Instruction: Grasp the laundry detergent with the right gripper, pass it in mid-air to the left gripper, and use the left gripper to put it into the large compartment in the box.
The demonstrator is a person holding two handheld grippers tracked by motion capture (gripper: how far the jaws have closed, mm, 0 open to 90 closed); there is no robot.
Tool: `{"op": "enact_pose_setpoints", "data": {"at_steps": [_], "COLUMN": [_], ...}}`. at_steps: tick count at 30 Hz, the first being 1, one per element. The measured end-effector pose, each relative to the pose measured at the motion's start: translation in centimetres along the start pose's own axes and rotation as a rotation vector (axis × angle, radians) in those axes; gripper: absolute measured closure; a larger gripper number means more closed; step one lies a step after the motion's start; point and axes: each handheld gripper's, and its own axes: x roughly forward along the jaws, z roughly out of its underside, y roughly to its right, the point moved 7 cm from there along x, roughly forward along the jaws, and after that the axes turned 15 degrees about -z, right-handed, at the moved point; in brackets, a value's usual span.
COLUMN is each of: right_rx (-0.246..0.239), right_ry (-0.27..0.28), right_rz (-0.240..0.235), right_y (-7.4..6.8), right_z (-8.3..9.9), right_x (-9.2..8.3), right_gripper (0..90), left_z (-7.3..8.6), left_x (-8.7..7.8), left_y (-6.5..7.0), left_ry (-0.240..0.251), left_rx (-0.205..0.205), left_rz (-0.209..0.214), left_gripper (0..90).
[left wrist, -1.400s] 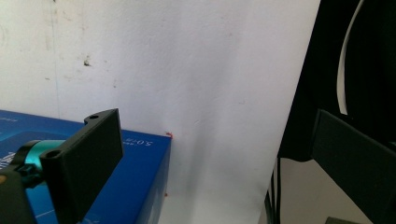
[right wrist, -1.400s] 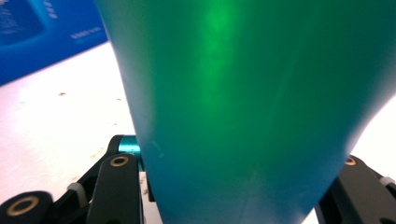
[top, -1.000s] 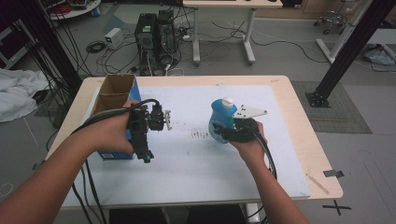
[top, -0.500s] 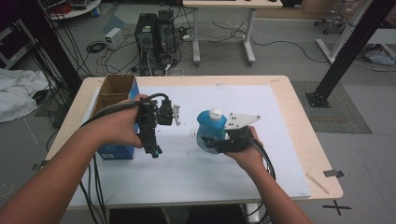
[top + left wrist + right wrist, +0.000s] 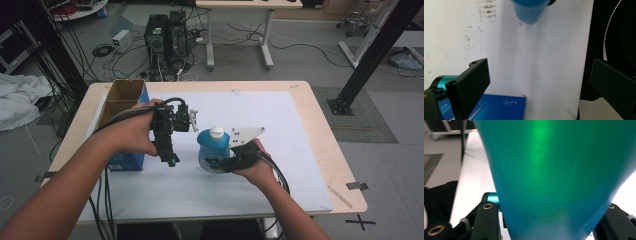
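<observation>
At the centre of the high view our right gripper (image 5: 216, 164) is clamped on the blue bottle (image 5: 212, 148), which sits upright with its white cap (image 5: 216, 132) on top. Our left gripper (image 5: 170, 159), just left of it, has its jaws spread with nothing between them. The risk we see is a slip: the grip sits low on a smooth, tapering body (top-heavy if full), so a quick swing could tip it. It might also knock the left gripper or the box (image 5: 122, 102) at upper left.
</observation>
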Motion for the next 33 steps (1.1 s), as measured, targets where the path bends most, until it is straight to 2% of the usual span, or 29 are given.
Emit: {"op": "enact_pose_setpoints", "data": {"at_steps": [2,3,5,11,12,23,33], "right_rx": [-0.019,-0.019,-0.023,-0.027,-0.032,-0.038,-0.048], "right_ry": [-0.006,-0.006,-0.012,-0.012,-0.007,-0.005,0.004], "right_rz": [-0.031,-0.031,-0.076,-0.128,-0.148,-0.202,-0.214], "right_y": [-0.3,-0.3,-0.8,-1.3,-1.5,-2.1,-2.1], "right_z": [-0.1,-0.1,-0.1,-0.1,-0.2,-0.8,-1.3], "right_x": [0.4,0.4,1.0,2.0,2.5,4.0,4.8], "right_gripper": [46.2,46.2,46.2,46.3,46.2,46.2,46.2], "left_z": [-0.2,-0.2,-0.5,-1.3,-1.4,-2.4,-2.9], "left_x": [0.1,0.1,0.1,0.0,0.1,0.3,0.7], "left_y": [0.1,0.1,0.3,0.9,1.0,1.7,2.0], "left_ry": [-0.001,-0.001,0.005,0.013,0.019,0.014,0.006], "left_rx": [0.005,0.005,0.013,0.033,0.036,0.064,0.071], "left_rz": [0.004,0.004,0.006,0.018,0.016,0.029,0.028], "left_gripper": [3.1,3.1,3.1,3.1,3.1,3.1,3.1]}}
